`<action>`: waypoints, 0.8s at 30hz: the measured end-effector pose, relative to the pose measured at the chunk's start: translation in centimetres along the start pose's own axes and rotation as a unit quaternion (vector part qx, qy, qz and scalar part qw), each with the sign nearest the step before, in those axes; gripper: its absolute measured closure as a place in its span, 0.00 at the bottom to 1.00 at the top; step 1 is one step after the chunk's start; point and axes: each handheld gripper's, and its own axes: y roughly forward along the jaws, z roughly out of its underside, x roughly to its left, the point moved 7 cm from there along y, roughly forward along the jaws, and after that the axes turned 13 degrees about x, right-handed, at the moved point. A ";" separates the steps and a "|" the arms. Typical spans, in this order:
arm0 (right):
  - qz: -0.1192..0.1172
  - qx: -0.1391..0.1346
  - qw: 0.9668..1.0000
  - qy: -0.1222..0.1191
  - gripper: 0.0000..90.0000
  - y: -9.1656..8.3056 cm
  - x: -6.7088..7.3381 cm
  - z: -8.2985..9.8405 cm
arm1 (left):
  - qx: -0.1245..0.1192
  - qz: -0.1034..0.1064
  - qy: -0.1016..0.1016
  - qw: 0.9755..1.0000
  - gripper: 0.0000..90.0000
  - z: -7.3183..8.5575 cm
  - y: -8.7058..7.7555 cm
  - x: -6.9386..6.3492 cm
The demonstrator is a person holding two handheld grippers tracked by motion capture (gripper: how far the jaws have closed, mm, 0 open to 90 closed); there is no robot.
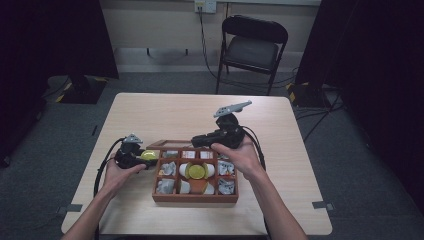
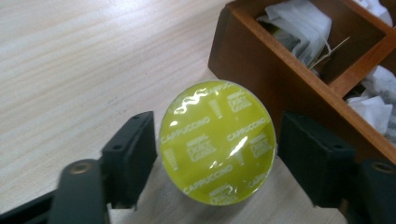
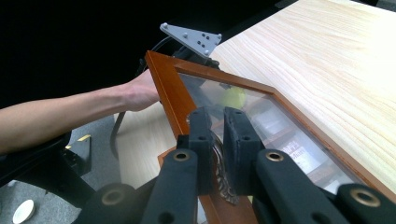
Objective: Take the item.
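The left gripper (image 2: pixel 215 154) had its jaws apart around a yellow pod (image 2: pixel 217 142), pads just off its sides; the pod sat on the table (image 2: pixel 70 70) beside the box (image 2: pixel 261 70). Its foil read "CAPPUCCINO" and "Dolce Gusto". The right gripper (image 3: pixel 219 140) was clamped on the lid (image 3: pixel 168 88), holding it up. I'd regrip the pod squarely, then lift it into a free compartment.

Left gripper (image 1: pixel 145 156) holds yellow capsule (image 1: pixel 148 155) beside wooden box (image 1: pixel 195 198).

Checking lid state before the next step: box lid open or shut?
Open. The right gripper holds the glass lid raised.
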 end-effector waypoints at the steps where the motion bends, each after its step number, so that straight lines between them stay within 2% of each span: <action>1: 0.000 0.000 1.000 0.000 0.92 0.0 0.0 0.0 | -0.002 0.000 0.002 1.000 0.28 0.0 -0.2 -0.1; 8: 0.001 0.000 1.000 0.000 0.92 0.0 0.0 0.0 | -0.014 -0.006 0.010 1.000 0.24 -0.1 -2.0 -1.2; 9: 0.002 0.000 1.000 0.000 0.92 0.0 0.0 0.0 | -0.013 -0.007 0.016 1.000 0.24 -0.1 -2.2 -1.3; 11: 0.003 0.000 1.000 0.001 0.92 0.0 0.0 0.0 | -0.008 -0.013 0.030 0.999 0.23 0.4 -2.9 -1.7; 16: 0.003 0.000 1.000 0.001 0.92 0.0 0.0 0.0 | -0.015 -0.012 0.034 0.999 0.22 1.3 -3.8 -1.9; 19: 0.004 0.001 1.000 0.001 0.92 0.0 0.1 0.0 | -0.013 -0.032 0.042 0.999 0.22 2.1 -4.1 -1.9; 22: 0.004 0.001 1.000 0.001 0.92 0.0 0.1 0.0 | -0.011 -0.016 0.034 0.999 0.21 3.1 -3.8 -1.8; 23: 0.006 0.002 1.000 0.001 0.92 0.0 0.1 0.0 | 0.005 -0.036 0.027 0.999 0.21 3.9 -3.4 -1.4; 24: 0.006 0.002 1.000 0.001 0.92 0.0 0.1 0.0 | 0.005 -0.036 0.027 0.999 0.21 3.9 -3.4 -1.4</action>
